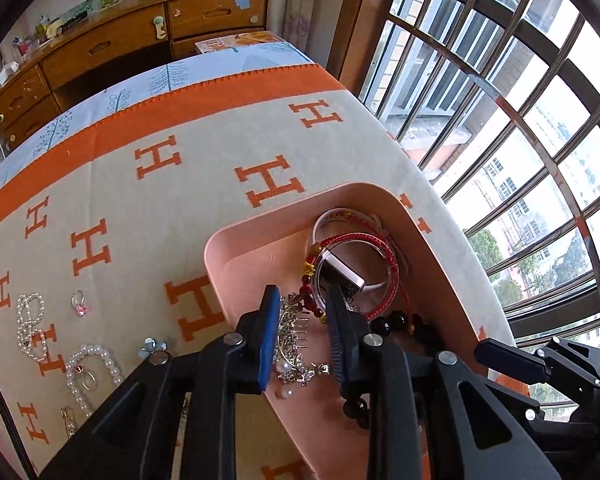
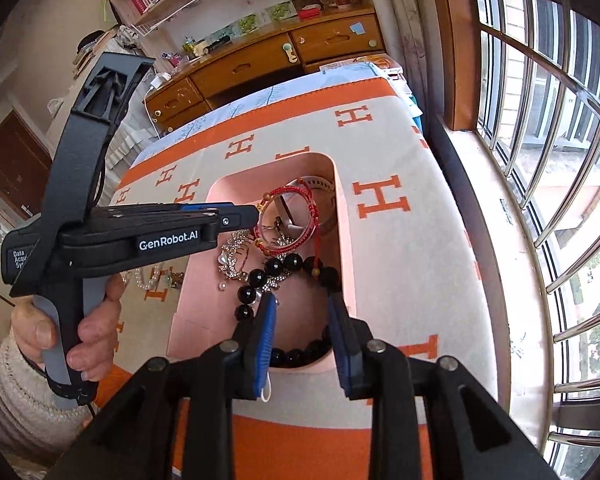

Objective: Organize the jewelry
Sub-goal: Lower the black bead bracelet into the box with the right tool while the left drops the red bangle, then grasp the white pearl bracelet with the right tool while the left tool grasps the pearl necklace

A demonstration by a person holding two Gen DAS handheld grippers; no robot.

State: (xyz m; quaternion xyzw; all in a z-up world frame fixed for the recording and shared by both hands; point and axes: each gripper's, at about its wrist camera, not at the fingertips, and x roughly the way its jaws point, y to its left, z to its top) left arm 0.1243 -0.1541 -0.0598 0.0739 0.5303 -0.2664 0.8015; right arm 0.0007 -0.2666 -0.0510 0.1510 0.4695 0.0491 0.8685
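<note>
A pink tray (image 1: 236, 248) (image 2: 348, 240) lies on the H-patterned blanket and holds a red cord bracelet (image 1: 360, 240) (image 2: 296, 196), a silver bangle (image 1: 380, 284), a rhinestone tiara (image 1: 292, 320) (image 2: 236, 252) and a black bead bracelet (image 2: 260, 276). My left gripper (image 1: 304, 304) is open over the tray, its jaws either side of the tiara; it also shows in the right wrist view (image 2: 256, 212). My right gripper (image 2: 302, 302) is open above the black beads and the tray's near end. Pearl strands (image 1: 30, 324), rings (image 1: 79, 304) and a small clip (image 1: 152, 346) lie on the blanket, left.
The blanket (image 1: 220, 140) covers a table beside a barred window (image 1: 520, 120) on the right. A wooden dresser (image 1: 120, 44) stands beyond the far edge. The table's right edge drops off near the tray.
</note>
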